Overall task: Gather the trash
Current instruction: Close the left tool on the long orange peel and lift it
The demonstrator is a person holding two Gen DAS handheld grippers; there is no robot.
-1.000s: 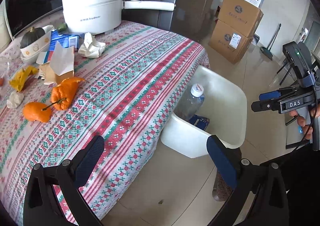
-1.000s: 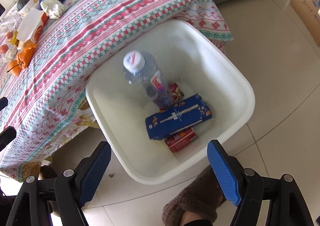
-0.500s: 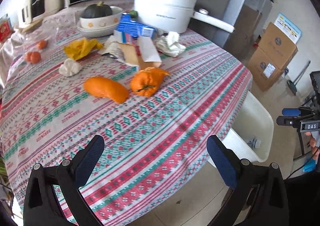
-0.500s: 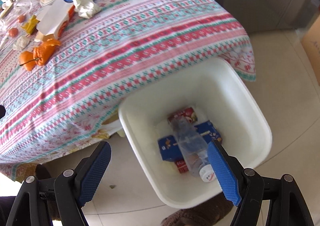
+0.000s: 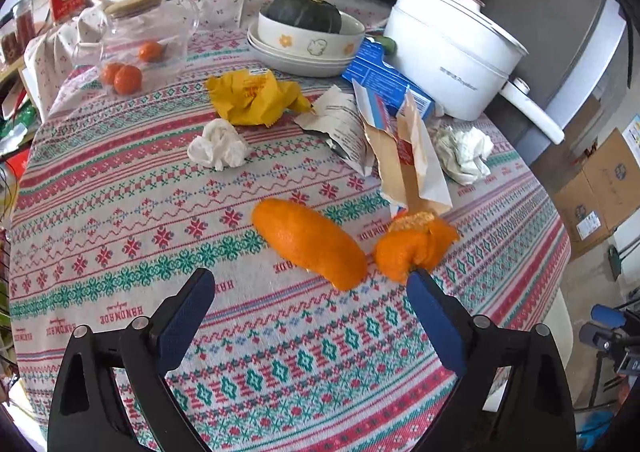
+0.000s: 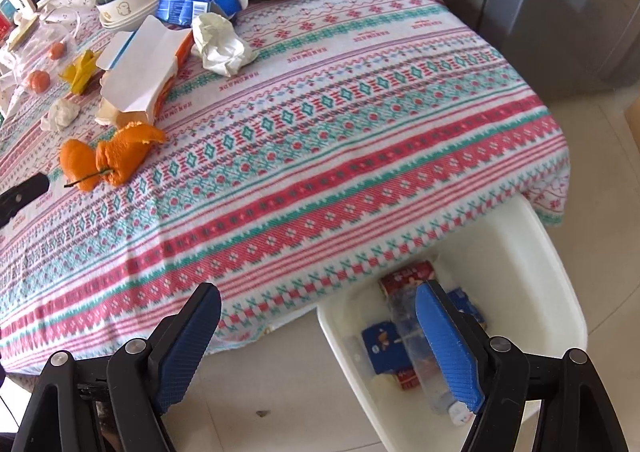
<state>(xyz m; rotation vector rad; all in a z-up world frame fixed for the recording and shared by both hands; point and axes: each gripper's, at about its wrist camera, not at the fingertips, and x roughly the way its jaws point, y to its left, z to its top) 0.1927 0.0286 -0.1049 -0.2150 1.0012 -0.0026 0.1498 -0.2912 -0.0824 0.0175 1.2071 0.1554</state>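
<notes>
Both grippers: left gripper [image 5: 310, 306], right gripper [image 6: 318, 316]; black frames, blue textured pads, silver screws.

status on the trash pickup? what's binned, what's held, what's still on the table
Done: the white bin already holds a plastic bottle and cartons. In hand: nothing; the left gripper is closing with empty jaws just short of the orange peels, and the right gripper is open and empty. Left: the peels, yellow wrapper, two tissue wads, torn packaging.

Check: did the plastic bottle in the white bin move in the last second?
Yes. The plastic bottle stood upright before; now it lies flat on the cartons, cap toward the white bin near rim.
</notes>
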